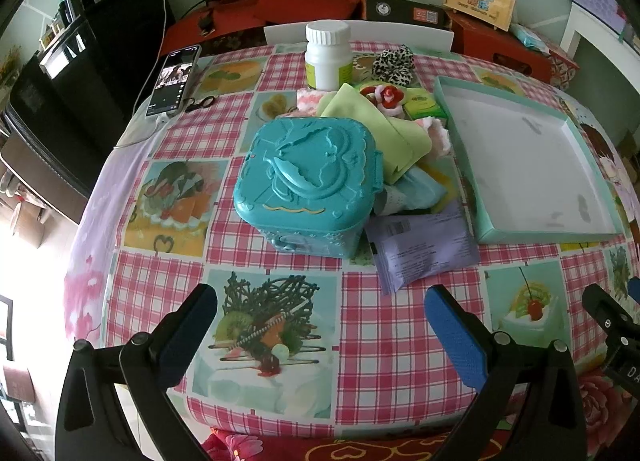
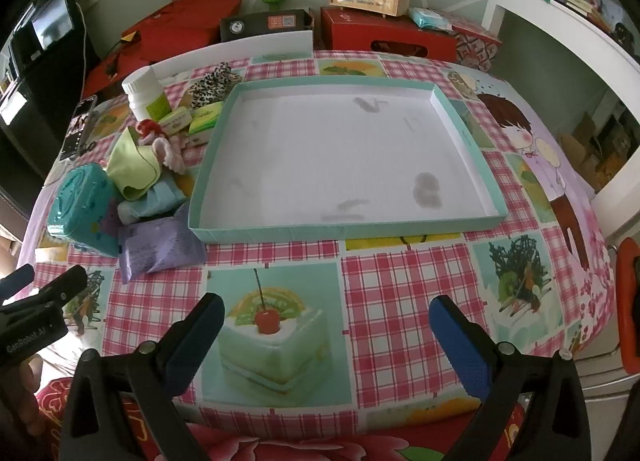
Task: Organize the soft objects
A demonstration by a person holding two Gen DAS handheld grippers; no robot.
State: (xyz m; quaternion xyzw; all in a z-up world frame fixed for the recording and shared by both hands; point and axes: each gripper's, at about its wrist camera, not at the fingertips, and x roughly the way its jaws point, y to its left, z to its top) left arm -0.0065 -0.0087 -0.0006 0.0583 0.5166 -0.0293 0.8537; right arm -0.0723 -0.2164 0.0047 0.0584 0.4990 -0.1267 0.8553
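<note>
Table (image 2: 384, 269): wearing a pink checked cloth.
Left gripper (image 1: 320, 337): hovering wide, holding nothing.
Right gripper (image 2: 326, 341): hovering wide, holding nothing.
Soft cloths (image 1: 384, 129): lying heaped between teal case (image 1: 308, 181) and tray (image 2: 472, 129).

Lidded box (image 1: 306, 185) left of tray (image 2: 460, 117); cloths (image 1: 376, 129) between; bottle (image 1: 328, 55) behind.

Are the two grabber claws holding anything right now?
No. The left gripper and the right gripper are both open with nothing between their fingers. The soft things still lie beside the tray.
</note>
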